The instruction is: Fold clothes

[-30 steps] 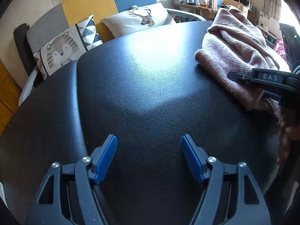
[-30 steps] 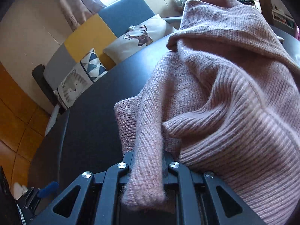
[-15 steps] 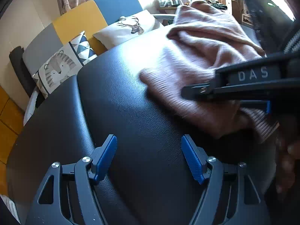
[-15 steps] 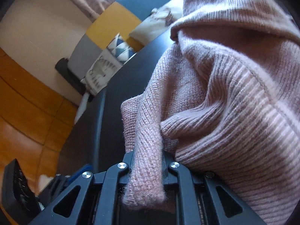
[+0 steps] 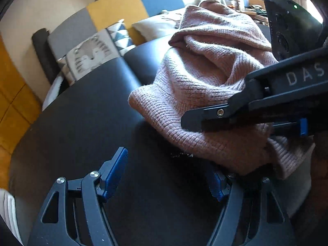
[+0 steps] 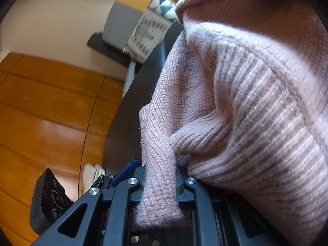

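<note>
behind the work surface a patchwork sofa [image 5: 114,16] in grey, yellow and blue runs across the upper left of the left wrist view, with a tiger-print cushion [image 5: 90,55] leaning on it; orange-brown floor [image 6: 45,110] fills the left half of the right wrist view. the black leather-look table [image 5: 82,123] takes up the middle of the left wrist picture.

the pink knitted sweater [image 5: 205,86] now lies bunched across the centre and right of that picture, its folded edge reaching the middle of the table. a second ago it sat only at the far right edge of the frame, so it has been dragged across the surface toward the left gripper. the right gripper [image 6: 160,176] is pinching a thick fold of the sweater between its pressed-in jaws, as it was in both earlier views, and from the left wrist camera its black body [image 5: 256,106] crosses the right side of the frame above the fabric. the background behind it has swung from sofa to floor, so that hand has turned while pulling.

the left gripper [image 5: 164,176] is spread wide and holds nothing; its right blue pad [image 5: 215,186] is now partly hidden under the sweater's hanging hem, while the left pad [image 5: 114,174] is over bare table.

my reading: the garment is still a heap, so this is repositioning ahead of folding, and the left gripper looks placed to take a second edge.
</note>
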`<state>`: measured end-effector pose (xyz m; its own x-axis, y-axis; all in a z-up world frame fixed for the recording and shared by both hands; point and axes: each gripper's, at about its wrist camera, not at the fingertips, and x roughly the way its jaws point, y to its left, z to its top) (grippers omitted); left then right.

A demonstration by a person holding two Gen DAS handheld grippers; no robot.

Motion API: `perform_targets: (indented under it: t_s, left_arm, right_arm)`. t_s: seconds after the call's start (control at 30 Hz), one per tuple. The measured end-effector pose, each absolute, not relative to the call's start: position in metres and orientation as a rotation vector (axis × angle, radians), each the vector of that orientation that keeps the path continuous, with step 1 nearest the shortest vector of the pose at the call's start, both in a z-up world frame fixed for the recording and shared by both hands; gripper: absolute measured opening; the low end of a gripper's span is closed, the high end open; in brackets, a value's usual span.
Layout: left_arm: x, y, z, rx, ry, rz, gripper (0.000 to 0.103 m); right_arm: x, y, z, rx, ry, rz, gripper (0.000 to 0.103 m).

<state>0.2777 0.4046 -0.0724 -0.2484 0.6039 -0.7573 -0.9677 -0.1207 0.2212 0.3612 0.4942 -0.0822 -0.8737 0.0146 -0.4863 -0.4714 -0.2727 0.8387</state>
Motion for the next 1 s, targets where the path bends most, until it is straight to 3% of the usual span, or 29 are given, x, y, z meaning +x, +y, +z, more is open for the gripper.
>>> perform_targets:
  t_s: [0.17, 0.47, 0.7, 0.83, 1.0]
  left_arm:
    - [0.259, 0.388, -0.072, -0.639, 0.786, 1.677, 0.074]
    - [0.278, 0.374, -0.047, -0.497, 0.734, 1.6, 0.074]
    - [0.297, 0.383, -0.031, -0.388, 0.782, 1.546, 0.074]
    - [0.303, 0.383, -0.024, -0.363, 0.777, 1.512, 0.074]
    - [0.313, 0.4, -0.031, -0.34, 0.839, 1.501, 0.074]
  right_arm:
    - [0.33, 0.479, -0.079, -0.617, 1.613, 2.255, 0.018]
    - [0.383, 0.457, -0.019, -0.527, 1.214, 2.241, 0.024]
    - [0.397, 0.461, -0.015, -0.548, 1.207, 2.24, 0.025]
    - [0.402, 0.46, 0.006, -0.58, 0.934, 2.174, 0.028]
    - [0.384, 0.467, -0.012, -0.763, 0.826, 2.113, 0.028]
